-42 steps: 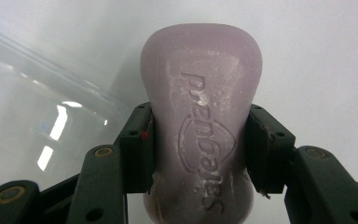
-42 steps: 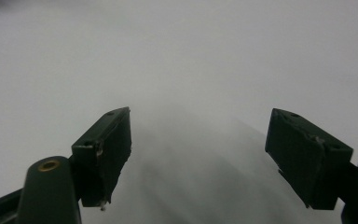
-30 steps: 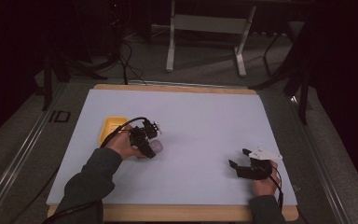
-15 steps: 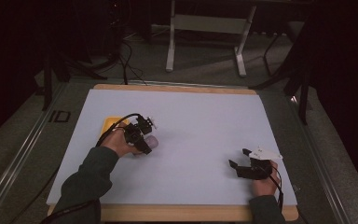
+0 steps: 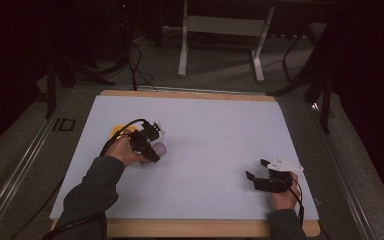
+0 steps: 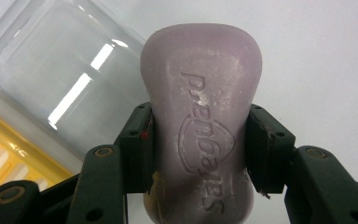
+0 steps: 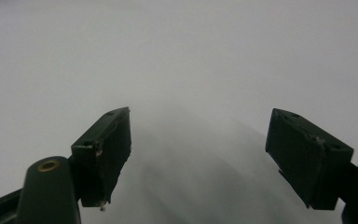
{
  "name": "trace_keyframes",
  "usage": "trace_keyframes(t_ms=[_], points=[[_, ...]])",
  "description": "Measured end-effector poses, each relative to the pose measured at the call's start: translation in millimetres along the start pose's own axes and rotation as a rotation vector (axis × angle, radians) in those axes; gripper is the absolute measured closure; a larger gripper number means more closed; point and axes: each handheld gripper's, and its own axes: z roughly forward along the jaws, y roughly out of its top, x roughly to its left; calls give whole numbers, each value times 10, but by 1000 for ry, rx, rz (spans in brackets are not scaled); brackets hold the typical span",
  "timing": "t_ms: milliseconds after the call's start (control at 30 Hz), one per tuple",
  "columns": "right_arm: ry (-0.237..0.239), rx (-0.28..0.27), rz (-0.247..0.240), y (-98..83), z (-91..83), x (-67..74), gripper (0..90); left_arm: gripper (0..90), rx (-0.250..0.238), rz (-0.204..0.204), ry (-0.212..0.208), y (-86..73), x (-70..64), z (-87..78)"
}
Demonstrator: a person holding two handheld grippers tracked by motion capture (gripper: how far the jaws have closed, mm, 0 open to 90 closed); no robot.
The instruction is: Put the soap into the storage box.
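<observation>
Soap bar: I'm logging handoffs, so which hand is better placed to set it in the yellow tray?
Left: its gripper already clamps the soap bar beside the yellow tray; the right gripper sits open, far off.

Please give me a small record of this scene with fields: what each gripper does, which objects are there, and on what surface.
left gripper: shut on the purple soap bar, jaws at its narrow waist
right gripper: open, holding nothing, low over the white table surface
other objects: clear plastic lid and yellow tray, beside the soap
soap marking: embossed lettering, hard to read
</observation>
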Motion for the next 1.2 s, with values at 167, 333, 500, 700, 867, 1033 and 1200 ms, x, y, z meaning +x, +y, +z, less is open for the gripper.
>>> trace_keyframes(t_ms=[167, 333, 500, 700, 867, 1033, 1200], points=[[0, -2, 1, -1, -3, -1, 219, 498, -15, -21, 2, -17, 51, -38], [0, -3, 3, -1, -4, 0, 219, 498, -24, -38, 7, -28, 107, -84], [0, -3, 3, -1, -4, -1, 219, 498, -25, -50, 19, -48, 162, -129], [-1, -3, 2, -1, -3, 0, 219, 498, -44, -84, 42, -55, 212, -181], [-1, -2, 2, -1, -4, 0, 219, 499, -49, -99, 47, -49, 256, -223], [-1, -3, 3, -1, -3, -2, 220, 499, -47, -108, 51, -50, 301, -258], [-1, -3, 4, -1, -4, -2, 220, 499, -48, -122, 58, -51, 343, -285]])
